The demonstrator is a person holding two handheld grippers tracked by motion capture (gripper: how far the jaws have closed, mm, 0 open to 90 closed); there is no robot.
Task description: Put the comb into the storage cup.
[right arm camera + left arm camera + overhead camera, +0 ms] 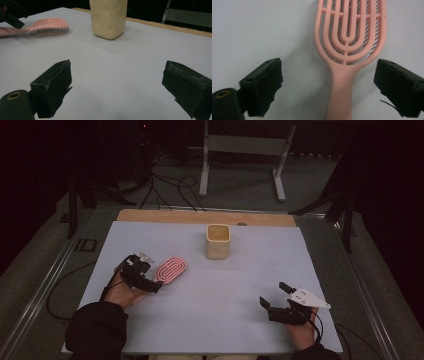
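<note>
At a white-topped table [210,295], a cream square container [218,241] stands upright, well ahead of both grippers. Nearer the person's left side, a pink vented hairbrush [171,269] lies flat on the tabletop, bristles down, its handle running back between the jaws of the left gripper [328,82]; those jaws stand apart on either side of the handle, their pads clear of it. The right gripper [117,85] sits low over bare tabletop with its jaws wide apart, nothing between them, the brush far off to its left.
</note>
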